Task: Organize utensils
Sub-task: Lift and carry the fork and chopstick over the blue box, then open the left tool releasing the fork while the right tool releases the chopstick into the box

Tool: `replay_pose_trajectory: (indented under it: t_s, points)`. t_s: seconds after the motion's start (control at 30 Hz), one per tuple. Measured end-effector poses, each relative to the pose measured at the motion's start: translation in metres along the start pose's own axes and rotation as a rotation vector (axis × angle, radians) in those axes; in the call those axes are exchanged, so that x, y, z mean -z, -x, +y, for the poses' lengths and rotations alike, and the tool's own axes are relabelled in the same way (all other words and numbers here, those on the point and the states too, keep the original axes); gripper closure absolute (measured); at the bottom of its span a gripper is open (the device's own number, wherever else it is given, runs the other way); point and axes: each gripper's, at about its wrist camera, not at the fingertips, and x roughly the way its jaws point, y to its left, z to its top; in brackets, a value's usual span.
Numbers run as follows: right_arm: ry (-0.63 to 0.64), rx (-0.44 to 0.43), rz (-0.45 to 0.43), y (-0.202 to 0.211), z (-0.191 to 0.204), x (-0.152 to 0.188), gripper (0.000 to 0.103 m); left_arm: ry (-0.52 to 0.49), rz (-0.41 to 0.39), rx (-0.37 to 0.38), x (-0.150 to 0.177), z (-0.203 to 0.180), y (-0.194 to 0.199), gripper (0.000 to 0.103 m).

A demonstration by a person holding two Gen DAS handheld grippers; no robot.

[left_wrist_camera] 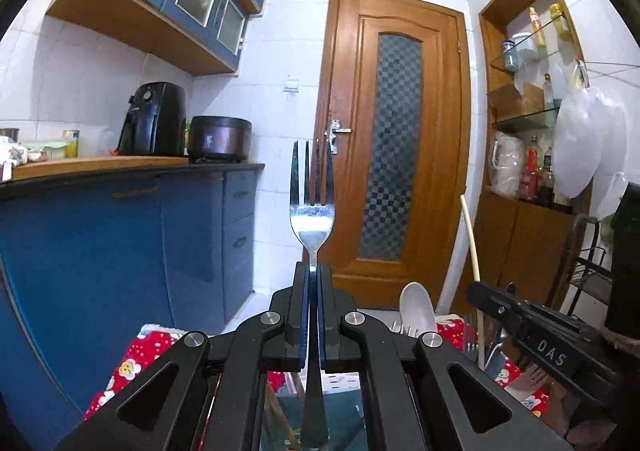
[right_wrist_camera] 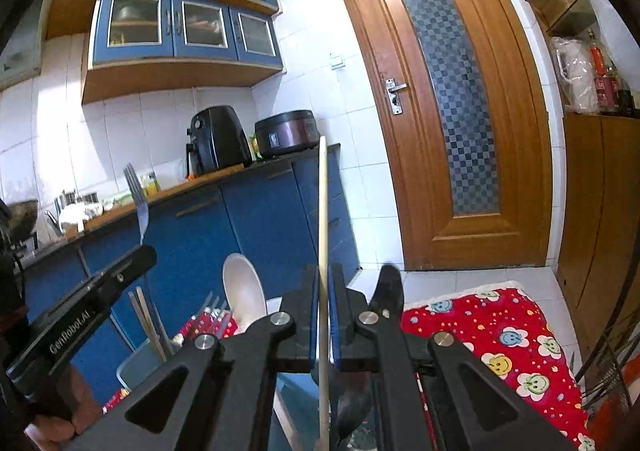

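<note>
Steel fork and pale chopstick held up, neither sorted yet

Steel fork (left_wrist_camera: pixel 312 207) sat clamped in my left gripper (left_wrist_camera: pixel 313 271), jaws narrow on the neck, tines up, handle running back under the camera. My right gripper (right_wrist_camera: pixel 324 275) was closed on a single pale chopstick (right_wrist_camera: pixel 323 211), held near upright, its tip well above the jaws. From the right view the fork (right_wrist_camera: pixel 137 195) showed above the left gripper's body, off to the left.

Both tools were raised over a table with a red flowered cloth (right_wrist_camera: pixel 504 335). Below and between them stood a holder with a white spoon (right_wrist_camera: pixel 244 291), some forks and metal chopsticks (right_wrist_camera: pixel 146 315) poking up; its compartments were mostly hidden by the grippers, so I couldn't tell which slot held what.

Step in hand, as I judged it: carry phase, both utensils picked, none placed. Next move would call for lowering each piece handle-first into the matching slot, one at a time, keeping it vertical. Risk: the thin chopstick pivoting in the pads, or the fork knocking the spoon on the way in.
</note>
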Motion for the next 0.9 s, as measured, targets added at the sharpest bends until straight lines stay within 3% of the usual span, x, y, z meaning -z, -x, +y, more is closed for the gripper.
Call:
replay_pose_trajectory:
  t_s: [0.27, 0.47, 0.67, 0.73, 0.9]
  points:
    - [0.013, -0.004, 0.036, 0.008, 0.007, 0.006, 0.096, -0.004, 0.039, 0.009, 0.012, -0.003, -0.001, 0.1]
    - [0.016, -0.006, 0.043, 0.019, 0.012, 0.002, 0.078, 0.008, 0.095, 0.025, 0.016, -0.003, -0.001, 0.098]
    - [0.004, -0.024, 0.026, 0.04, 0.018, -0.005, 0.07, 0.009, 0.117, 0.022, 0.017, -0.003, 0.008, 0.086]
    - [0.009, -0.026, 0.028, 0.047, 0.021, -0.006, 0.07, 0.002, 0.116, 0.02, 0.015, -0.004, 0.013, 0.075]
    - [0.011, -0.026, 0.05, 0.061, 0.024, -0.003, 0.069, -0.003, 0.121, 0.009, 0.014, -0.006, 0.027, 0.074]
